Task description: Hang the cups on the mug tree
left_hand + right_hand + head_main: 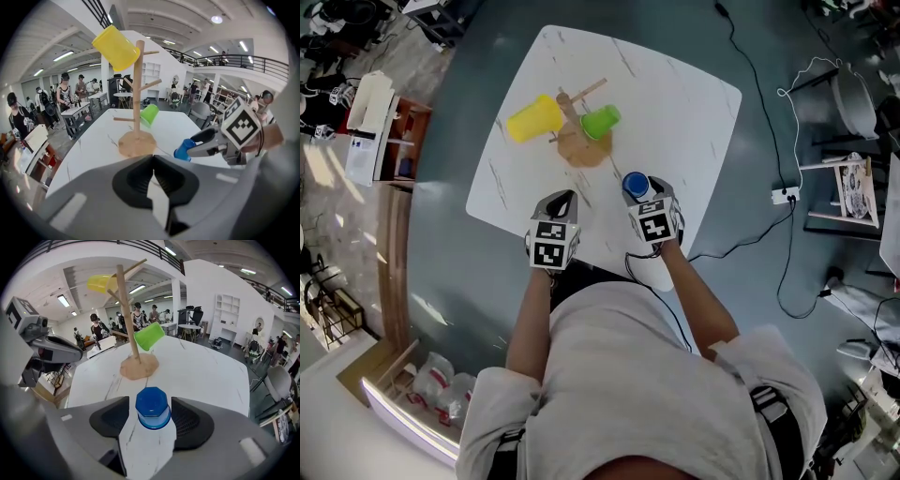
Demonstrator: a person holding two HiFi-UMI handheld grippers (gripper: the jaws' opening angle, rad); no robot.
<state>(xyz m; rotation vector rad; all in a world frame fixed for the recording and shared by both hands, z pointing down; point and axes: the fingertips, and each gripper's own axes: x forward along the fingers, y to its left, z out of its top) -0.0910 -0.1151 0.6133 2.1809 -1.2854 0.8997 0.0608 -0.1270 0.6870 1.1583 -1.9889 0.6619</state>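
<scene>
Left gripper [153, 164]: jaws pressed together, nothing between. Right gripper [151, 427]: jaws spread wide, blue cup [635, 185] standing between them on the table [675, 103], at the mug tree's [581, 127] 5 o'clock. Yellow cup [534, 119] hangs at 9 o'clock, green cup [601, 121] at 3.

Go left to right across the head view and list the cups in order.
yellow cup → green cup → blue cup. The mug tree is left out because it overlaps the yellow and green cups.
</scene>
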